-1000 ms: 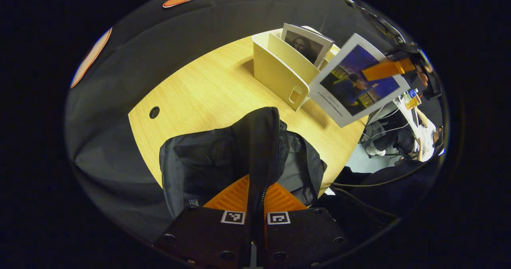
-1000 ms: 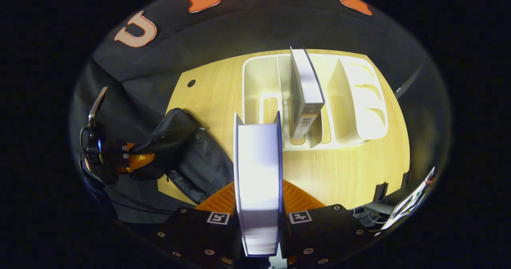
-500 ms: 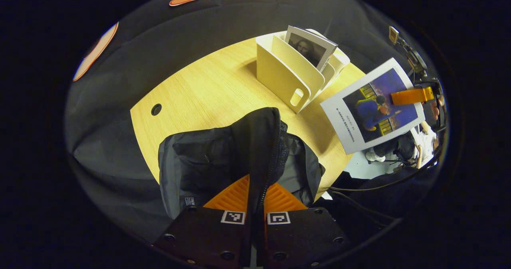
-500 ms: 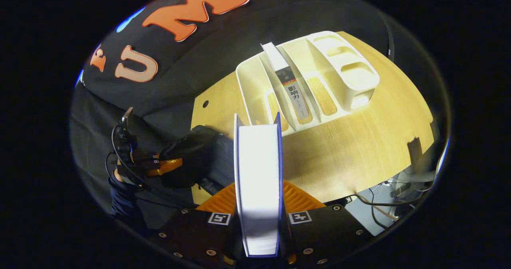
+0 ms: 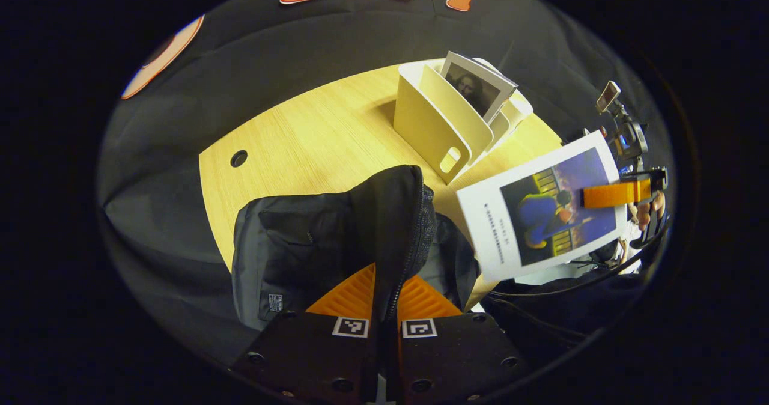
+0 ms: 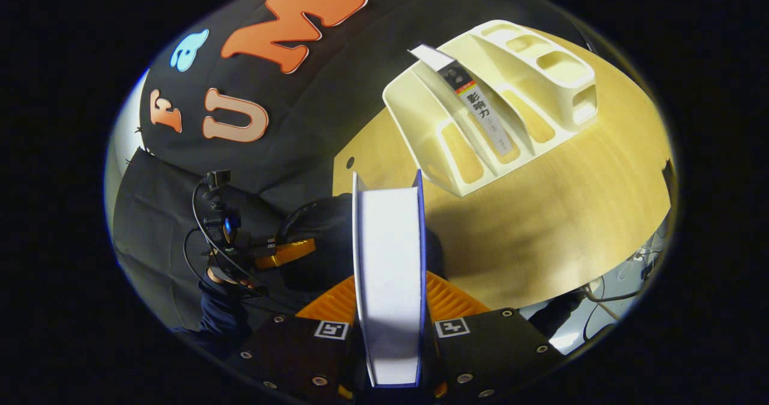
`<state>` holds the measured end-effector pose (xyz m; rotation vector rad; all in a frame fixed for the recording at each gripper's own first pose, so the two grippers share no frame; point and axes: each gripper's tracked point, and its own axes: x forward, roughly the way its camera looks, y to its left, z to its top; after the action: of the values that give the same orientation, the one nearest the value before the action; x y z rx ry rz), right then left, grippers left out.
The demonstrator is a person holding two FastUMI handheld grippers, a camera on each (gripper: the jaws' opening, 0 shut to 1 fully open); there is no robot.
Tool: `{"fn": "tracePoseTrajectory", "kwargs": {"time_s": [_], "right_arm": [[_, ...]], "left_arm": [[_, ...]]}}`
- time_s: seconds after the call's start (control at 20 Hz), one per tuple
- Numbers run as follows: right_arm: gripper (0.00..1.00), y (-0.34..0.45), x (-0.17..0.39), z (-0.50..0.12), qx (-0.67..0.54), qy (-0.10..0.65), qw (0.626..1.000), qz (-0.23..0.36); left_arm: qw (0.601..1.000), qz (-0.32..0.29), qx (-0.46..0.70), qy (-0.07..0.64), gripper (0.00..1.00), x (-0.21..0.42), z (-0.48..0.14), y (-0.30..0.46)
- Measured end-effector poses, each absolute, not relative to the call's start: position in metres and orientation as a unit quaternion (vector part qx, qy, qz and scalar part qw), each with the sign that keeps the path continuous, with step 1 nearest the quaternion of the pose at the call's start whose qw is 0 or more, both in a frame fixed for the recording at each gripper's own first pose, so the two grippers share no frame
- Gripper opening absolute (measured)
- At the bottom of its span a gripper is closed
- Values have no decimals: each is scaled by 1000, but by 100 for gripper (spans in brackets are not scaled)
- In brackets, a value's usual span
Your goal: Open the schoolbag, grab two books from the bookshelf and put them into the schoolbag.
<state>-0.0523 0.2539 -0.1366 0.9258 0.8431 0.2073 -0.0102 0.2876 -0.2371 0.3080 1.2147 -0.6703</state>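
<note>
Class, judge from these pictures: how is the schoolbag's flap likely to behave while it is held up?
The schoolbag's flap is probably floppy: it folds over the left tongs pinching it. Likely light, since one pinch lifts it. It would probably slump shut if released.

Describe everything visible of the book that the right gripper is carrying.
The thin white-bordered softcover book has a cover picture in blue and yellow tones with a seated figure. It hangs in the air, tilted, beside the open black fabric schoolbag and above the edge of the light wooden table, touching neither. The right gripper has its jaws clamped on both covers; the right gripper view shows its white page edge end-on.
</note>
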Motion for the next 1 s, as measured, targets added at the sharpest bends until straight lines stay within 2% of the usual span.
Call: {"fn": "tracePoseTrajectory", "kwargs": {"time_s": [0.7,1.0], "right_arm": [[37,360,26,-189,525,357,763,124],[37,384,49,-207,531,348,763,122]], "left_arm": [[793,-271,67,541,6,-12,-238,276],[800,-262,43,538,6,-16,-240,270]]}}
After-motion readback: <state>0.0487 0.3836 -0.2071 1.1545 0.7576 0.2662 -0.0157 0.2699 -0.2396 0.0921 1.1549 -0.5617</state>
